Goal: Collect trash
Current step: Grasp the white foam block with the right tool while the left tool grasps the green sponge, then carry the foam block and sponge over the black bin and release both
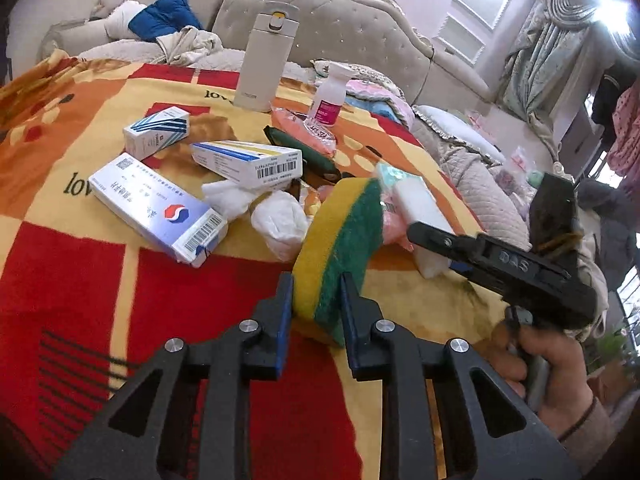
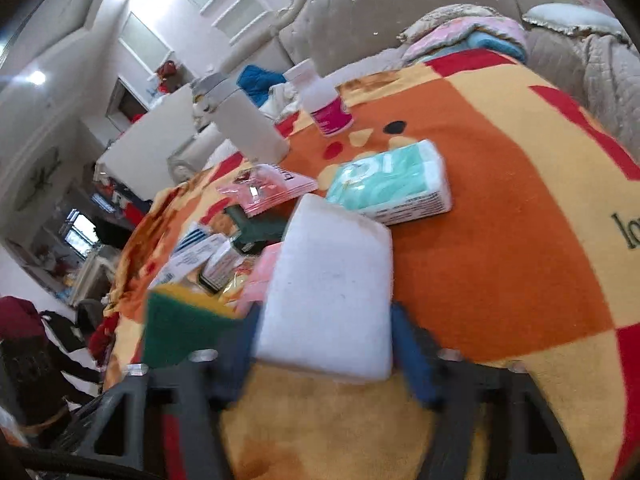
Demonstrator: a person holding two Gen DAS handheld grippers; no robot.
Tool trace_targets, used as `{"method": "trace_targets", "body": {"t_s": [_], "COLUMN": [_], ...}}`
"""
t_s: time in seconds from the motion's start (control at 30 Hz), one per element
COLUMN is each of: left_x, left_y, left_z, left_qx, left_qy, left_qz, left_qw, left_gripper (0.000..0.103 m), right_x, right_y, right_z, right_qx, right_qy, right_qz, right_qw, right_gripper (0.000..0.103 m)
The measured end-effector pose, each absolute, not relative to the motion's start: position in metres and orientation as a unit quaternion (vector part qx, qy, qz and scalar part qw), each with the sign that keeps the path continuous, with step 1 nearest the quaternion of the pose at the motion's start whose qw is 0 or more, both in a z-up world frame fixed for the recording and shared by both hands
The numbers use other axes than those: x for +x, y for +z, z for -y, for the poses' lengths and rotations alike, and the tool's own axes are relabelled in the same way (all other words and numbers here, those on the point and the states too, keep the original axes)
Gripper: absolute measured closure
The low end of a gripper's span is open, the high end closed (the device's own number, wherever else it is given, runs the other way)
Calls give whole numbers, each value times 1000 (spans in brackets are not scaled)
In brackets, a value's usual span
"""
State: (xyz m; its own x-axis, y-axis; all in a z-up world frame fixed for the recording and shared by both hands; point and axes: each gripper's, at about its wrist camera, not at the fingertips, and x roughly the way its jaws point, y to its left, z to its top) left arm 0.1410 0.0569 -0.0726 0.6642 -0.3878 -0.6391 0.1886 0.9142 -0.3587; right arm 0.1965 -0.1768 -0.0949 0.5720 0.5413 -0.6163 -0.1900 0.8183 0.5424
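My left gripper (image 1: 316, 296) is shut on a yellow and green scouring sponge (image 1: 340, 248), held tilted above the blanket; the sponge also shows in the right wrist view (image 2: 180, 320). My right gripper (image 2: 326, 344) is shut on a white foam block (image 2: 332, 292), which also shows in the left wrist view (image 1: 416, 208) under the right gripper's body (image 1: 500, 264). Crumpled white tissues (image 1: 264, 212) lie among three medicine boxes (image 1: 160, 208) on the blanket.
A patterned red, orange and yellow blanket (image 1: 80, 280) covers the surface. A white thermos (image 1: 262, 56), a pink-labelled bottle (image 1: 330, 96), a pink packet (image 1: 316, 132), a dark green pouch (image 1: 308, 152) and a tissue pack (image 2: 392, 184) lie on it. A tufted headboard (image 1: 320, 32) stands behind.
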Motion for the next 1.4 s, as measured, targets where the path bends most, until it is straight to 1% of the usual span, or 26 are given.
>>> {"method": "trace_targets", "body": {"t_s": [0.07, 0.17, 0.27, 0.3, 0.33, 0.4, 0.53, 0.63, 0.73, 0.87, 1.1, 1.23, 1.4], "left_x": [147, 158, 163, 162, 160, 154, 140, 129, 120, 115, 122, 131, 143], "left_y": [-72, -76, -85, -85, -83, -78, -63, -52, -43, -33, -19, -26, -45], "left_z": [-53, -48, -45, -46, -47, -48, -45, -30, 8, 73, 191, 244, 288], "left_qx": [-121, -119, -116, -120, -122, -132, -149, -168, -142, -114, -61, -34, -18], "left_qy": [-159, -162, -163, -162, -158, -155, -161, -191, -219, -273, -357, -377, -388], "left_qz": [-376, -389, -403, -399, -394, -388, -379, -375, -372, -374, -386, -394, -419], "left_qw": [905, 899, 893, 894, 897, 899, 899, 891, 891, 879, 848, 838, 820], "left_gripper": [77, 69, 69, 71, 76, 81, 83, 83, 83, 83, 83, 83, 83], "right_x": [189, 177, 159, 154, 147, 135, 106, 83, 63, 39, 21, 18, 24], "right_y": [-90, -79, -65, -59, -53, -43, -34, -41, -49, -51, -59, -64, -67], "right_z": [174, 174, 183, 189, 195, 208, 245, 278, 319, 365, 419, 437, 449], "right_qx": [197, 175, 168, 165, 157, 135, 77, 51, 59, 77, 100, 113, 130], "right_qy": [211, 209, 201, 198, 190, 175, 120, 76, 31, -16, -78, -104, -121], "right_qz": [-397, -371, -349, -342, -336, -331, -345, -364, -379, -375, -386, -388, -387], "right_qw": [871, 888, 900, 904, 909, 917, 928, 927, 923, 924, 914, 909, 905], "right_gripper": [47, 48, 48, 48, 48, 48, 47, 47, 47, 47, 47, 47, 47]}}
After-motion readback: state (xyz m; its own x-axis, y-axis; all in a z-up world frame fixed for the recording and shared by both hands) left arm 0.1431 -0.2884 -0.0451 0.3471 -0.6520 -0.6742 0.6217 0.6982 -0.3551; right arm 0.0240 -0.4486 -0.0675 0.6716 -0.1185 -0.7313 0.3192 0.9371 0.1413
